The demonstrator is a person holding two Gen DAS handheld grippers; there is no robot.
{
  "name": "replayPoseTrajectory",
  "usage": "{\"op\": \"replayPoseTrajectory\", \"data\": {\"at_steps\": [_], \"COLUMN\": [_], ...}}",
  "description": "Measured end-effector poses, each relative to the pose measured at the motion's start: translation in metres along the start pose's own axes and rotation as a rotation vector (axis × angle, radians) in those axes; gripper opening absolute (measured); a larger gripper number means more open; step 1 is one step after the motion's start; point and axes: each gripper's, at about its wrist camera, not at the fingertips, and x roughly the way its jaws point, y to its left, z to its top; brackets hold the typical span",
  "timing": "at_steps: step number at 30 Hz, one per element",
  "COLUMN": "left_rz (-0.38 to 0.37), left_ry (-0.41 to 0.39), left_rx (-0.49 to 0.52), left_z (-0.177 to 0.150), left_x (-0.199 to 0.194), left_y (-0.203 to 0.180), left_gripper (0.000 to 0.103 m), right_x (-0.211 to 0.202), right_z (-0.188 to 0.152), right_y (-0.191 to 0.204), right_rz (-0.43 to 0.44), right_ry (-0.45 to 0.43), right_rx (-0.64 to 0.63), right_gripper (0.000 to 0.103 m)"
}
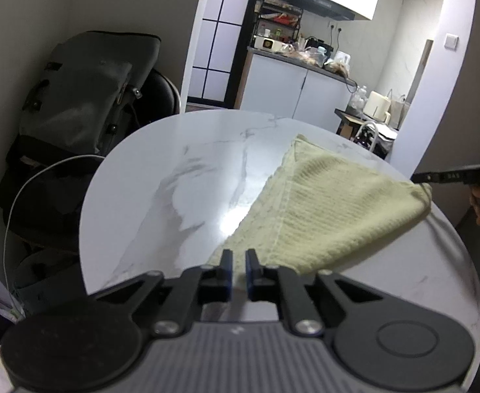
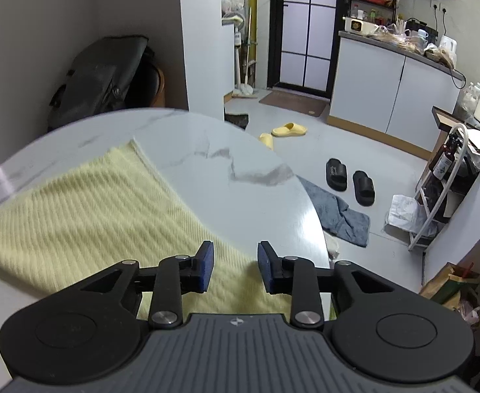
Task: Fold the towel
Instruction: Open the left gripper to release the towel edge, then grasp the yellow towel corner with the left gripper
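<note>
A pale yellow ribbed towel (image 1: 325, 209) lies on the round white marble table (image 1: 181, 177). In the left wrist view my left gripper (image 1: 239, 258) is nearly closed, its blue pads pinching the towel's near corner, which is lifted off the table. My right gripper (image 1: 436, 177) shows at the right edge, at the towel's far right corner, which is also raised. In the right wrist view the right gripper (image 2: 234, 255) is open, its pads apart above the towel's (image 2: 86, 209) near edge on the table (image 2: 240, 177).
A dark bag (image 1: 86, 91) sits on a chair beyond the table's left edge, with a white cable (image 1: 20, 190) hanging. On the floor to the right are black slippers (image 2: 349, 180), yellow slippers (image 2: 286, 131), a grey cloth (image 2: 341, 213) and a white rack (image 2: 436, 190). Kitchen cabinets (image 2: 390, 91) stand behind.
</note>
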Motion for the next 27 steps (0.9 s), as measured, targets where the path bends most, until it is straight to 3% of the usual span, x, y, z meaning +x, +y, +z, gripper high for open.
{"op": "replayPoseTrajectory", "data": {"at_steps": [3, 5, 6, 7, 9, 15, 21, 24, 26, 27], "left_rz": [0.007, 0.010, 0.012, 0.016, 0.034, 0.040, 0.059, 0.079, 0.099, 0.095], "left_ry": [-0.002, 0.000, 0.000, 0.001, -0.003, -0.014, -0.036, -0.038, -0.041, -0.041], "left_rx": [0.001, 0.004, 0.005, 0.007, 0.015, 0.016, 0.050, 0.105, 0.148, 0.152], "left_z": [-0.001, -0.002, -0.002, -0.003, -0.004, -0.005, -0.006, -0.008, -0.009, -0.009], "left_x": [-0.002, -0.005, -0.007, -0.008, -0.010, -0.008, -0.001, 0.001, 0.002, 0.001], "left_y": [0.001, 0.001, 0.002, 0.001, 0.000, -0.003, -0.012, -0.020, -0.025, -0.025], "left_gripper": [0.014, 0.025, 0.042, 0.067, 0.081, 0.078, 0.054, 0.053, 0.047, 0.036], "right_x": [0.001, 0.002, 0.001, 0.000, -0.002, -0.003, -0.011, -0.018, -0.028, -0.034], "right_z": [-0.009, -0.015, -0.016, -0.016, -0.017, -0.025, -0.034, -0.036, -0.038, -0.039], "right_y": [-0.002, -0.004, -0.004, -0.004, -0.004, 0.006, 0.007, 0.010, 0.012, 0.013], "right_rz": [-0.003, -0.004, -0.005, -0.006, -0.007, -0.006, -0.003, -0.008, -0.009, -0.006], "right_ry": [0.018, 0.021, 0.017, 0.015, 0.012, 0.012, 0.000, -0.026, -0.065, -0.084], "right_rx": [0.005, 0.002, 0.002, 0.004, 0.007, 0.004, 0.004, -0.002, 0.005, 0.012], "right_gripper": [0.033, 0.034, 0.034, 0.034, 0.034, 0.034, 0.034, 0.034, 0.034, 0.034]}}
